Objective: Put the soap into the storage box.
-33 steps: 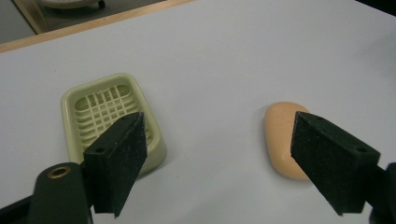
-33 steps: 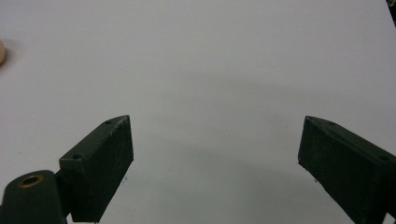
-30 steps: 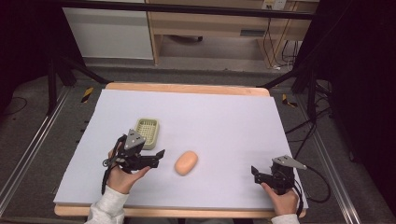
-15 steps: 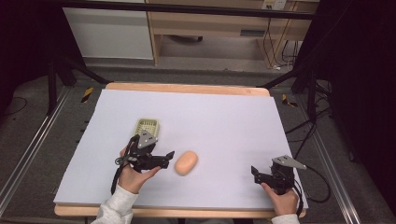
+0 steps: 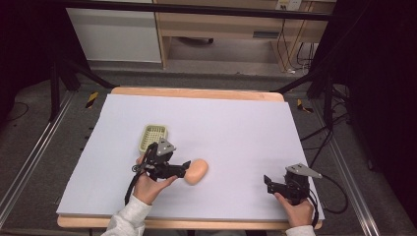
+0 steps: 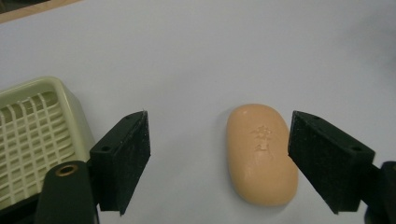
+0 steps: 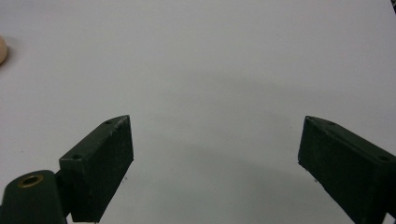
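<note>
We find the soap bar (image 6: pixel 261 154) just right of the soap dish (image 6: pixel 32 140), between the closing left tool (image 6: pixel 217 158), unclamped. Off-centre, it may squirt away. Right tool (image 7: pixel 215 163) gapes, holding nothing.

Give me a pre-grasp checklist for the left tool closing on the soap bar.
1. Soap bar lies between the jaws of the left tool: ok.
2. Jaws have just been closing; the right pad is at the bar's edge, the left pad well apart: not ok, off centre.
3. Soap dish sits outside the jaws: ok.
4. Right tool rests open, away from the bar: ok.
5. Grip firmness: cannot tell.
</note>
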`<move>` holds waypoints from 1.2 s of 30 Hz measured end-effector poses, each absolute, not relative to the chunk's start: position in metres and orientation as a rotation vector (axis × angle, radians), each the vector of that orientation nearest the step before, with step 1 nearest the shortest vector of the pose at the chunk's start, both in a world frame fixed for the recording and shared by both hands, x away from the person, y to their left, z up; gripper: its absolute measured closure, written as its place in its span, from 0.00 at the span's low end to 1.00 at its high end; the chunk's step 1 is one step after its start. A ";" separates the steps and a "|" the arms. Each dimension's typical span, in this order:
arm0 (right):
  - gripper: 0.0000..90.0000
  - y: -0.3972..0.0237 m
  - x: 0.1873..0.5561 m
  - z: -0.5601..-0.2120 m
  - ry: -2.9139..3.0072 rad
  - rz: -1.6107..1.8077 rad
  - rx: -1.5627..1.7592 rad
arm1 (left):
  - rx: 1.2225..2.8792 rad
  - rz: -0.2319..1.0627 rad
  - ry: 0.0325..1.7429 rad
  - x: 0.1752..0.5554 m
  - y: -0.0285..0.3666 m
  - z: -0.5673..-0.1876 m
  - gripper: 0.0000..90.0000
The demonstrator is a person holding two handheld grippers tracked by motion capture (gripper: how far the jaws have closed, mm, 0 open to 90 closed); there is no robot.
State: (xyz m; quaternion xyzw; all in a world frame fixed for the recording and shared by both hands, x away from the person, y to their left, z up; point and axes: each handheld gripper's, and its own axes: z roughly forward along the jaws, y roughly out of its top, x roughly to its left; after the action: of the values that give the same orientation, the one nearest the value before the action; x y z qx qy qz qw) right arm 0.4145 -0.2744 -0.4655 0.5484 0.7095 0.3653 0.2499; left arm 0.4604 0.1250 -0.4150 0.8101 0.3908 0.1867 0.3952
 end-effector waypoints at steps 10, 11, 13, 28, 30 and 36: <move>0.12 -0.273 0.416 -0.467 1.944 0.987 1.483 | 2.092 0.455 0.975 0.463 0.112 -0.422 0.22; 0.12 -0.273 0.416 -0.467 1.944 0.986 1.482 | 2.094 0.451 0.975 0.463 0.111 -0.423 0.22; 0.12 -0.273 0.416 -0.467 1.945 0.981 1.480 | 2.102 0.446 0.972 0.464 0.108 -0.424 0.22; 0.12 -0.271 0.418 -0.468 1.948 0.979 1.480 | 2.160 0.433 0.960 0.467 0.093 -0.435 0.20; 0.12 -0.271 0.418 -0.468 1.949 0.979 1.484 | 2.167 0.431 0.961 0.468 0.091 -0.436 0.20; 0.12 -0.271 0.418 -0.468 1.955 0.983 1.489 | 2.189 0.423 0.962 0.468 0.087 -0.442 0.20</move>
State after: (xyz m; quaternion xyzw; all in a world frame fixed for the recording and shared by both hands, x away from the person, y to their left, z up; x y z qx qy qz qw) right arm 0.4180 -0.2707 -0.4676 0.5455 0.7160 0.3602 0.2449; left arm 0.4681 0.0866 -0.4416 0.8447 0.3713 0.1634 0.3493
